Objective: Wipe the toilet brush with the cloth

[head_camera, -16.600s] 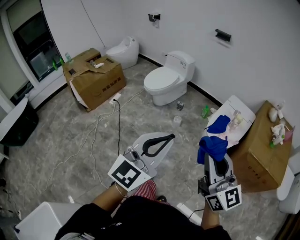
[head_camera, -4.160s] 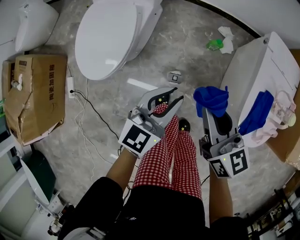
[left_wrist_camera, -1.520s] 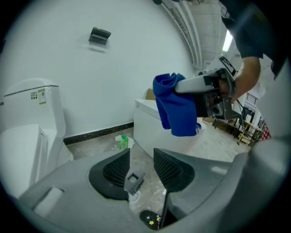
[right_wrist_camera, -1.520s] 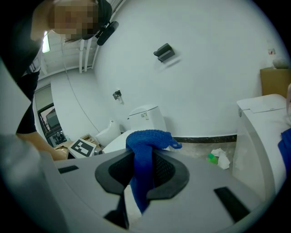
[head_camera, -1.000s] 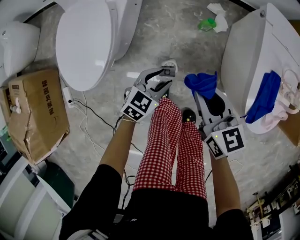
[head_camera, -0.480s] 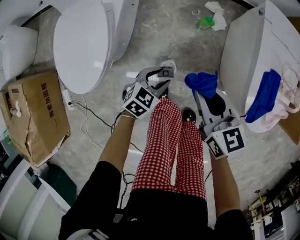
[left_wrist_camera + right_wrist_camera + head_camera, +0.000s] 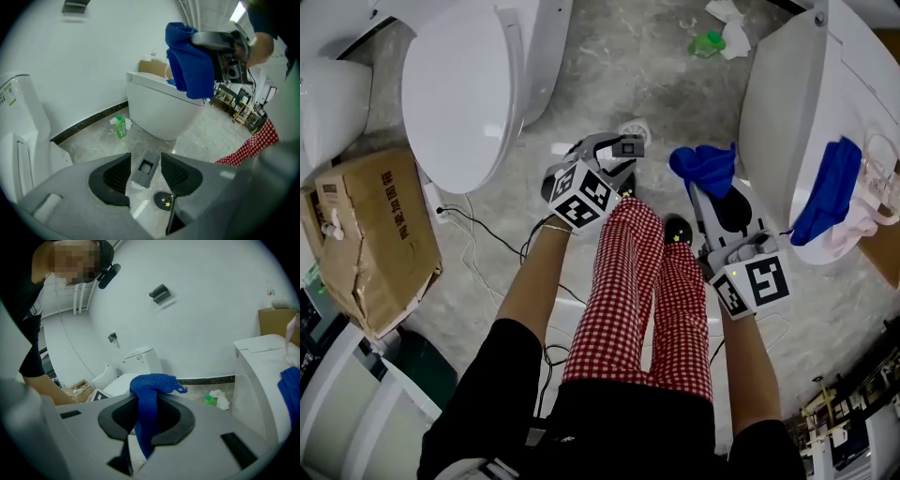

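Note:
The toilet brush's grey square handle top (image 7: pixel 629 146) (image 7: pixel 144 168) stands up from its white holder (image 7: pixel 635 127) on the floor, between two toilets. My left gripper (image 7: pixel 617 156) (image 7: pixel 146 175) points steeply down with the handle top between its jaws. They have just been opening, a gap shows on each side of the handle, and the pads (image 7: pixel 116 174) do not press it. To the right, my right gripper (image 7: pixel 710 193) (image 7: pixel 147 417) is shut on a blue cloth (image 7: pixel 703 166) (image 7: pixel 149 397) (image 7: pixel 190 65), which bunches above the tips and hangs down between the jaws.
A white toilet with its lid closed (image 7: pixel 469 94) is at the left and another white fixture (image 7: pixel 783 94) at the right, bearing a second blue cloth (image 7: pixel 830 187). A cardboard box (image 7: pixel 370 234), a floor cable (image 7: pixel 478 220), a green bottle (image 7: pixel 706 43) and the person's checked legs (image 7: pixel 628 281) surround the brush.
My left gripper has sunk and tipped further down over the brush handle's top. The right gripper and its blue cloth have stayed in place.

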Available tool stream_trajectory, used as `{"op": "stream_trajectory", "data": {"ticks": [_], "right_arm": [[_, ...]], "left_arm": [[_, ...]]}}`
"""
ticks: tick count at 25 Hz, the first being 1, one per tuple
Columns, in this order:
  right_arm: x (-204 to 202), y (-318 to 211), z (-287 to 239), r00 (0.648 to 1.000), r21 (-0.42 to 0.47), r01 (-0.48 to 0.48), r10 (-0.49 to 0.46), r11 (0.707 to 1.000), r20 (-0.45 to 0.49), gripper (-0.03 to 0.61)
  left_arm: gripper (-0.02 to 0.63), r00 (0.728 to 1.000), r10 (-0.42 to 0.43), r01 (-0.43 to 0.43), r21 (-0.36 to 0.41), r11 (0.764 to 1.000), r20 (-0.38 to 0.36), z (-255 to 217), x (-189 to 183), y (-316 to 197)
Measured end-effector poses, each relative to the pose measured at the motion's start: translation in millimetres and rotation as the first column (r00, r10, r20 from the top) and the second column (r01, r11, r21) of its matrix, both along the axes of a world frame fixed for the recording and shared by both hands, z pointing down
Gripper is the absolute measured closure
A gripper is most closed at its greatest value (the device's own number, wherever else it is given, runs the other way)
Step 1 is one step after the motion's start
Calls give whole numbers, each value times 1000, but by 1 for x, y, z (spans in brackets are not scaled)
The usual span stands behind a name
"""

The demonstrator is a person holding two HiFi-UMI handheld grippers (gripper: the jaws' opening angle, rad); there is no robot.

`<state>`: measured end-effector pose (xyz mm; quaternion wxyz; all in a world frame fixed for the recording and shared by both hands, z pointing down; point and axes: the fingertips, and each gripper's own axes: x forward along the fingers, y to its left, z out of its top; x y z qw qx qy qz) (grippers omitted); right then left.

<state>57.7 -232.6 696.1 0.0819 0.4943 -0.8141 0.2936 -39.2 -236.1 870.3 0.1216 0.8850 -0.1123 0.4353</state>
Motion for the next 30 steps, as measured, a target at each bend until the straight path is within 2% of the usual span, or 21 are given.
{"op": "stream_trajectory", "data": {"ticks": [7, 15, 25, 30], "right_arm": [[-2, 0, 3, 1000, 5, 1, -2, 1000, 16, 502], [4, -2, 3, 1000, 2, -16, 16, 1000, 17, 502], [12, -4, 6, 999, -2, -38, 38, 999, 31, 502], [19, -3, 5, 998, -14, -58, 58, 998, 27, 502]], "left_arm": [[428, 998, 51, -50, -33, 998, 21, 11, 5, 5], [428, 986, 135, -131, -52, 990, 94, 27, 5, 10], [428, 977, 167, -159, -65, 985, 136, 39, 11, 10], [428, 956, 231, -221, -76, 972, 182, 48, 11, 14]]}}
